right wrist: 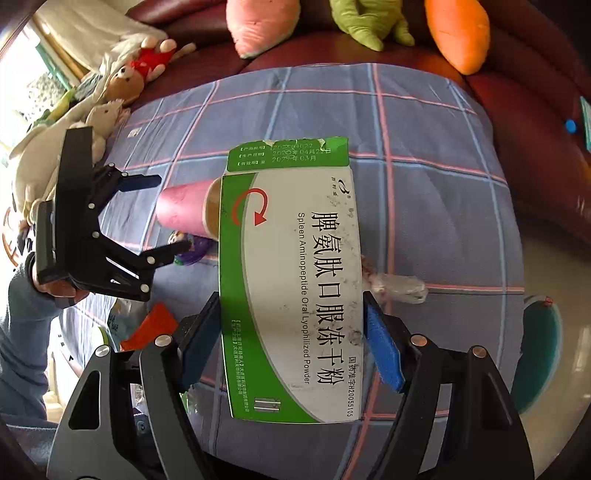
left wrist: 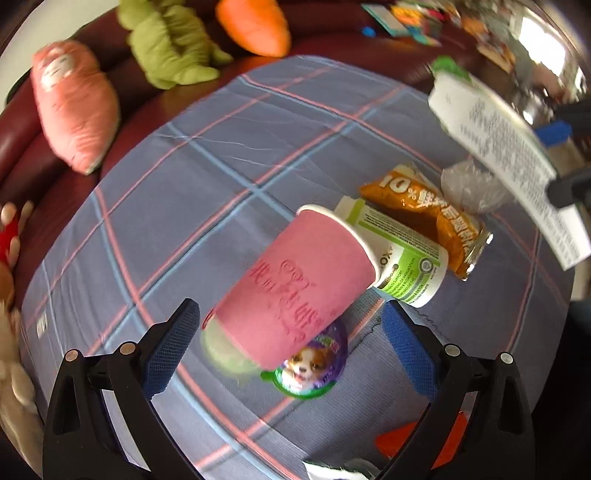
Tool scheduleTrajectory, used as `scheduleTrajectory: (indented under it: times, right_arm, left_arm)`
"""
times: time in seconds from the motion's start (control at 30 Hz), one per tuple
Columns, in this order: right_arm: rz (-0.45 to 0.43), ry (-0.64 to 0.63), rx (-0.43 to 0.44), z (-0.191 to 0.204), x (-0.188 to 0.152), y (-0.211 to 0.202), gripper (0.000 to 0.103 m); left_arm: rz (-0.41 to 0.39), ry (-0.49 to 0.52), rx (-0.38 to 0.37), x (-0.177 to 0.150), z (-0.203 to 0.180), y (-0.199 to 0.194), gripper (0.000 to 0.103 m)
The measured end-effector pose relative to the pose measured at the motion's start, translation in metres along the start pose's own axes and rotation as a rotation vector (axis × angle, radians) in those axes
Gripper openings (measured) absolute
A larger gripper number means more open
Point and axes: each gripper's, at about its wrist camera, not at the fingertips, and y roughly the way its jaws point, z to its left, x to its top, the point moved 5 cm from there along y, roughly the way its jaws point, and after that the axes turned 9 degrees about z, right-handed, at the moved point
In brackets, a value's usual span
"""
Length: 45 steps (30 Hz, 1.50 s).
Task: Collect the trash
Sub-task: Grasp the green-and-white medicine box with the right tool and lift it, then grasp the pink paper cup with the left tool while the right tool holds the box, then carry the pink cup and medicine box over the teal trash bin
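Note:
My right gripper (right wrist: 291,332) is shut on a flat white and green medicine box (right wrist: 291,280), held above the checked cloth (right wrist: 424,184); the box also shows in the left wrist view (left wrist: 509,147). My left gripper (left wrist: 291,343) is open, and a pink paper cup (left wrist: 295,288) lies tilted between and ahead of its fingers, apart from both pads; the cup also shows in the right wrist view (right wrist: 184,208). Under the cup lies a purple dog-picture lid (left wrist: 310,365). Beside the cup are a white and green bottle (left wrist: 402,251), an orange snack wrapper (left wrist: 432,225) and crumpled clear plastic (left wrist: 472,188).
Plush toys line the dark red sofa behind the cloth: a pink one (left wrist: 74,107), a green one (left wrist: 170,44) and an orange one (left wrist: 255,26). More stuffed animals (right wrist: 110,88) lie at the left. A red scrap (left wrist: 413,439) and a white wrapper (left wrist: 332,469) lie near me.

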Motion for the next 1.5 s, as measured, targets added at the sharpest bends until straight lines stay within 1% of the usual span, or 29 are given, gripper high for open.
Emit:
scheduleTrajectory:
  times: [0.13,0.17,0.2,0.23,0.3,0.33,0.47,0.63,0.83,0.87,0.97,1.03,1.13,1.27,1.37,1.5]
  right_arm:
    - [0.001,0.044,0.024,-0.02,-0.002,0.002,0.07]
    - [0.002,0.049,0.028,-0.022,-0.003,0.004,0.07]
    - [0.004,0.056,0.032,-0.025,-0.005,0.006,0.07]
    - [0.006,0.061,0.035,-0.026,-0.005,0.008,0.07]
    - [0.009,0.072,0.042,-0.028,-0.009,0.011,0.07]
    - [0.009,0.076,0.046,-0.029,-0.01,0.013,0.07]
    - [-0.003,0.085,0.06,-0.031,-0.016,0.011,0.07]
    - [-0.022,0.097,0.076,-0.034,-0.026,0.005,0.07]
    - [-0.079,0.104,0.091,-0.036,-0.038,-0.018,0.07]
    - [-0.093,0.107,0.091,-0.038,-0.04,-0.024,0.07]
    - [-0.136,0.126,0.087,-0.049,-0.048,-0.04,0.07]
    - [-0.153,0.146,0.086,-0.059,-0.054,-0.047,0.07]
    - [-0.179,0.196,0.075,-0.085,-0.068,-0.056,0.07]
    - [-0.201,0.284,0.076,-0.128,-0.09,-0.062,0.07]
    - [-0.215,0.346,0.075,-0.159,-0.106,-0.064,0.07]
    - [-0.232,0.434,0.084,-0.206,-0.13,-0.064,0.07]
  left_arm:
    - [0.049,0.097,0.047,0.006,-0.013,0.018,0.098]
    - [0.049,0.114,0.066,0.006,-0.017,0.021,0.093]
    - [0.048,0.123,0.08,0.004,-0.018,0.022,0.08]
    - [0.049,0.123,0.077,0.003,-0.02,0.023,0.077]
    - [0.045,0.096,0.041,-0.001,-0.02,0.021,0.066]
    - [0.043,0.08,0.033,-0.004,-0.02,0.019,0.065]
    - [0.015,0.012,0.002,-0.017,-0.024,0.008,0.064]
    - [-0.009,-0.057,-0.002,-0.032,-0.032,-0.015,0.064]
    - [-0.063,-0.203,-0.025,-0.042,-0.039,-0.059,0.064]
    - [-0.071,-0.244,-0.03,-0.042,-0.04,-0.067,0.064]
    - [-0.079,-0.335,-0.039,-0.041,-0.045,-0.08,0.064]
    - [-0.098,-0.364,-0.064,-0.038,-0.052,-0.088,0.064]
    - [-0.134,-0.382,-0.106,-0.031,-0.069,-0.099,0.064]
    - [-0.183,-0.362,-0.17,-0.01,-0.103,-0.107,0.064]
    - [-0.202,-0.336,-0.226,0.017,-0.136,-0.105,0.064]
    - [-0.195,-0.301,-0.283,0.052,-0.178,-0.094,0.064]
